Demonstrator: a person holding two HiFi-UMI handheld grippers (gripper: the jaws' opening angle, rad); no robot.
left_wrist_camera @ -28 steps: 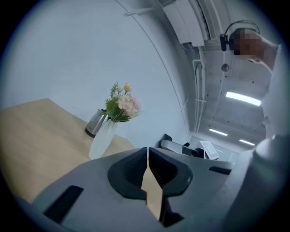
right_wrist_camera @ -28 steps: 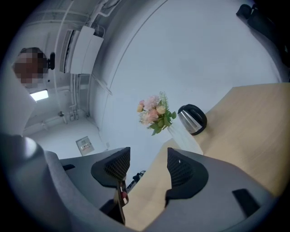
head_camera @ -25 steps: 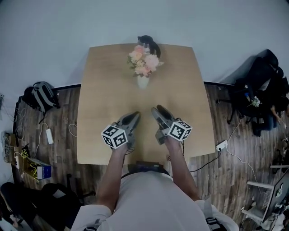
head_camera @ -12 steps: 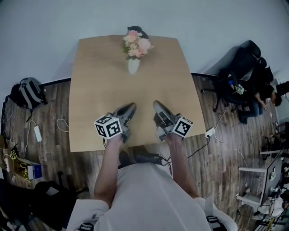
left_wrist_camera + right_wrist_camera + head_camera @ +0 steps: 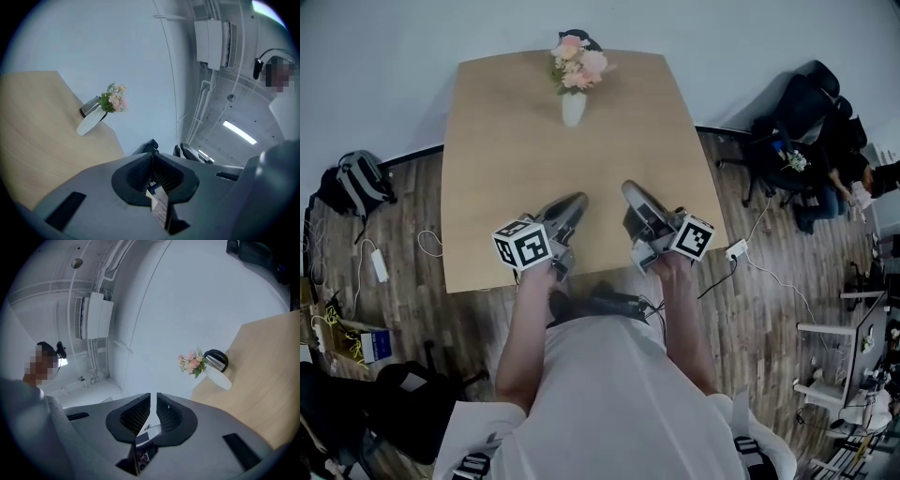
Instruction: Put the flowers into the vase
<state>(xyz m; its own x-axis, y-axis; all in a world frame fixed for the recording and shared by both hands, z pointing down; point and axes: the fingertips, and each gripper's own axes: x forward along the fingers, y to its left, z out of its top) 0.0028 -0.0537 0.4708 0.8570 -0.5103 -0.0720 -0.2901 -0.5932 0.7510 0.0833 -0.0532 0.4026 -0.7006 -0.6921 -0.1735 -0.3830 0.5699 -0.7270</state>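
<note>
Flowers (image 5: 577, 66): in white vase (image 5: 573, 108), far end of table (image 5: 506, 169). Left gripper (image 5: 576, 200): jaws closed, empty. Right gripper (image 5: 633, 188): jaws just been closing, slim gap left, nothing between; both well apart from vase.

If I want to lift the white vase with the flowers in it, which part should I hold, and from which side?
Probably best to grip the vase on its white body, below the flowers. Come level from the near side of the table: it stands upright, the blooms cover its mouth, and a dark object sits close behind.
</note>
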